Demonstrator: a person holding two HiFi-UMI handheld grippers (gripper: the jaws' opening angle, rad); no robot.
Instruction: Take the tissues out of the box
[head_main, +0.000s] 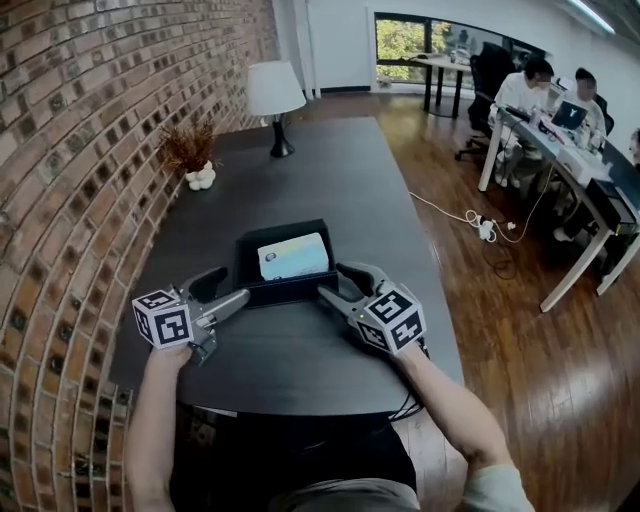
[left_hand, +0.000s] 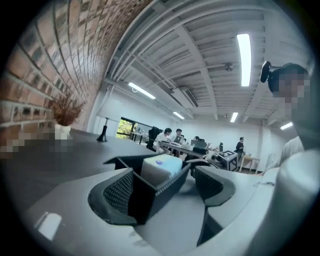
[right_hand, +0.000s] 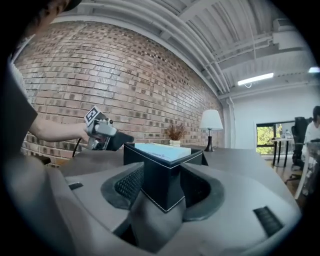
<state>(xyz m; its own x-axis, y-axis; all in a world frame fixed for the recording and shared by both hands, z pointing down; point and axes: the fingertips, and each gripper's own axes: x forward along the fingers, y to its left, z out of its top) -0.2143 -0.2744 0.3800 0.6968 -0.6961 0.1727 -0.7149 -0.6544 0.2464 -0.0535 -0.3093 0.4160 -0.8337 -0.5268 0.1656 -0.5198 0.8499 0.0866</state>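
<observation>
An open black box (head_main: 283, 288) stands on the dark table (head_main: 330, 180) with a pale blue tissue pack (head_main: 293, 256) lying inside. My left gripper (head_main: 235, 286) is at the box's front left corner. In the left gripper view the corner of the box (left_hand: 145, 192) sits between the jaws of my left gripper (left_hand: 165, 187), against the left pad, with a gap to the right pad; that gripper is open. My right gripper (head_main: 337, 281) is at the front right corner. In the right gripper view both pads of my right gripper (right_hand: 162, 189) press on the corner of the box (right_hand: 160, 175).
A white lamp (head_main: 275, 95) and a small dried plant in a white pot (head_main: 195, 165) stand at the table's far end. A brick wall (head_main: 70, 200) runs along the left. People sit at desks (head_main: 560, 130) far right, across the wood floor.
</observation>
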